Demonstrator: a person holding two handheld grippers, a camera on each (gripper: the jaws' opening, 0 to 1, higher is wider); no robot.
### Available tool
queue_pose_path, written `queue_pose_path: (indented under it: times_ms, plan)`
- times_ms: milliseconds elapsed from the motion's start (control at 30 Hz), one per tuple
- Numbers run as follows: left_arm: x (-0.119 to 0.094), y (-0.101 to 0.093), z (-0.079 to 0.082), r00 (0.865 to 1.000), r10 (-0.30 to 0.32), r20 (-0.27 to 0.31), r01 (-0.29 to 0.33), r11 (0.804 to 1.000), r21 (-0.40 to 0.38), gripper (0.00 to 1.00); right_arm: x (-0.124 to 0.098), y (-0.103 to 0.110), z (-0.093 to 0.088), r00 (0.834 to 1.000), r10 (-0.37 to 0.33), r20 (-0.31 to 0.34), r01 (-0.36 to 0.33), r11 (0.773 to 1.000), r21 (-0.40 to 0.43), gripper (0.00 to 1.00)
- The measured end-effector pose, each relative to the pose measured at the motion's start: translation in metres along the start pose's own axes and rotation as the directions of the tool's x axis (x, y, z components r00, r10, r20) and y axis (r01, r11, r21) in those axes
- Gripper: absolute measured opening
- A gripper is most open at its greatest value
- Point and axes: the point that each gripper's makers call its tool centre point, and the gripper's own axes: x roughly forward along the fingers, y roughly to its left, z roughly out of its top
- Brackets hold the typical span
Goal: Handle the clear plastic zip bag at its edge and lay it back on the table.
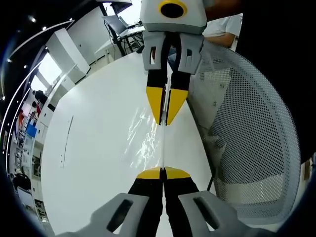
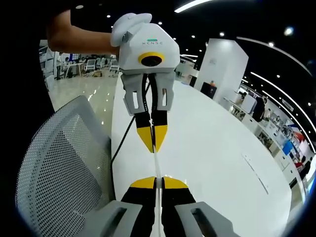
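The clear thin plastic zip bag is clamped at opposite edges by left gripper and right gripper fingers, stretched over the white counter. Likely light, limp and slippery; grip is best kept at the edge.

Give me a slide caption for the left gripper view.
Both tools, left and right, pinch the clear zip bag taut, edge-on, above the white table.

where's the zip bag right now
The clear zip bag is stretched edge-on between the left gripper and right gripper, held above the white table, beside the mesh chair.
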Motion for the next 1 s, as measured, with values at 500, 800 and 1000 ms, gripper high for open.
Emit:
queue_pose_path:
  times_ms: [500, 800, 1000]
  plan:
    - [-0.0027, 0.0001, -0.0022, 1.0, 0.005, 0.0, -0.005, 1.0, -0.005, 0.0, -0.0018, -0.0012, 0.0008, 1.0, -0.003, 0.006, 0.003, 1.0, 0.0, 0.0]
    - [-0.0043, 0.0001, 0.0016, 1.0, 0.008, 0.007, -0.008, 1.0, 0.0, 0.0, -0.0035, -0.0038, 0.0004, 1.0, -0.01, 0.011, 0.01, 1.0, 0.007, 0.0]
    - [-0.0049, -0.0003, 0.0025, 1.0, 0.005, 0.013, -0.005, 1.0, 0.002, 0.0, -0.0041, -0.0053, -0.0004, 1.0, -0.014, 0.012, 0.014, 1.0, 0.011, 0.0]
